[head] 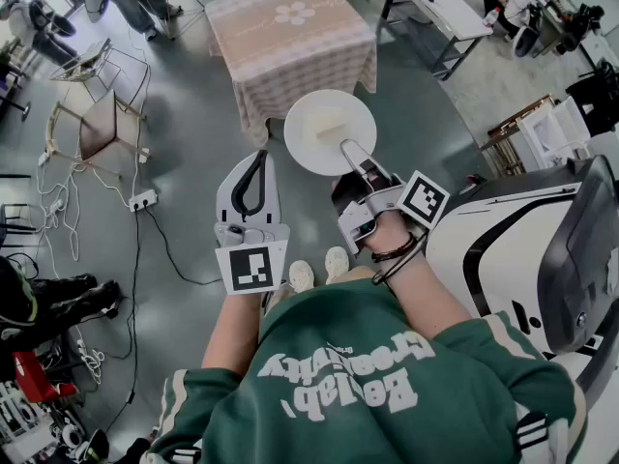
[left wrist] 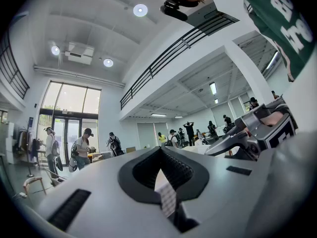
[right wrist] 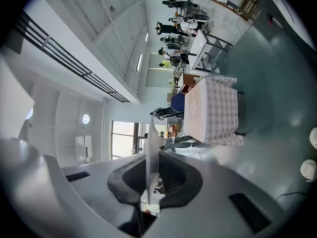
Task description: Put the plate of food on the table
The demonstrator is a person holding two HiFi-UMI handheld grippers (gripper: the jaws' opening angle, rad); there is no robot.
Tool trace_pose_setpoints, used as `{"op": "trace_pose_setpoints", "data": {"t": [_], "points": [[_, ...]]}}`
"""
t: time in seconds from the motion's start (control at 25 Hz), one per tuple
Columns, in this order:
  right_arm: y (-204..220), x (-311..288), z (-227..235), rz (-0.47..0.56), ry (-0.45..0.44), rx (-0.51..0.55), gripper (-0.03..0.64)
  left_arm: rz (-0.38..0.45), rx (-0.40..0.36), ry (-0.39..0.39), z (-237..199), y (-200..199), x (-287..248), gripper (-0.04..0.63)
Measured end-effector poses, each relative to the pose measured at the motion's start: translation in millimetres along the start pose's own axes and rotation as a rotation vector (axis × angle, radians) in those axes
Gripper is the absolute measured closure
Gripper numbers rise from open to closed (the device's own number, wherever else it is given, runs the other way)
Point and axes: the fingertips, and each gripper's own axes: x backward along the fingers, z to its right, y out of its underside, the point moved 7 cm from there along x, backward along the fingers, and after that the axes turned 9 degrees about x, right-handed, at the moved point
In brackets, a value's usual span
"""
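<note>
While the right hand-held gripper (head: pixel 347 149) clamps the plate (head: pixel 308 145) rim, left hand-held gripper (head: pixel 260 157) closed — empty.

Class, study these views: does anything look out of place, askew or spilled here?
Nothing is spilled. The one oddity: the plate hangs over the floor, short of the table, pinched only at its rim by the right hand-held gripper, with the food sitting on it.
</note>
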Motion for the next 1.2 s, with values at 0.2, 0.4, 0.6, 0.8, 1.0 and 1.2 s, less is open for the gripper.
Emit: {"op": "trace_pose_setpoints", "data": {"t": [0.2, 0.4, 0.6, 0.8, 1.0, 1.2], "points": [[1.0, 0.5, 1.3, -0.003, 0.003, -0.003, 0.584, -0.004, -0.001, 0.004, 3.6, -1.6, -0.7, 0.586], [-5.9, 7.8, 6.2, -0.003, 0.014, -0.018, 0.584, -0.003, 0.0, -0.002, 13.4, -3.1, -1.8, 0.586], [-7.5, 6.2, 5.4, -0.003, 0.02, -0.003, 0.584, -0.003, 0.018, -0.016, 10.1, -4.4, -1.6, 0.586], [-37.6, 20.5, 21.3, -0.021, 0.005, 0.0, 0.584, -0.001, -0.001, -0.036, 43.6, 0.6, -14.3, 0.586], [-42.7, 18.1, 21.7, -0.027, -0.008, 0.004, 0.584, 0.01, -0.004, -0.063, 43.2, -1.0, -15.1, 0.586], [-60.6, 30.0, 29.4, -0.032, -0.016, -0.005, 0.584, 0.003, -0.004, -0.072, 63.1, 1.5, -21.5, 0.586]]}}
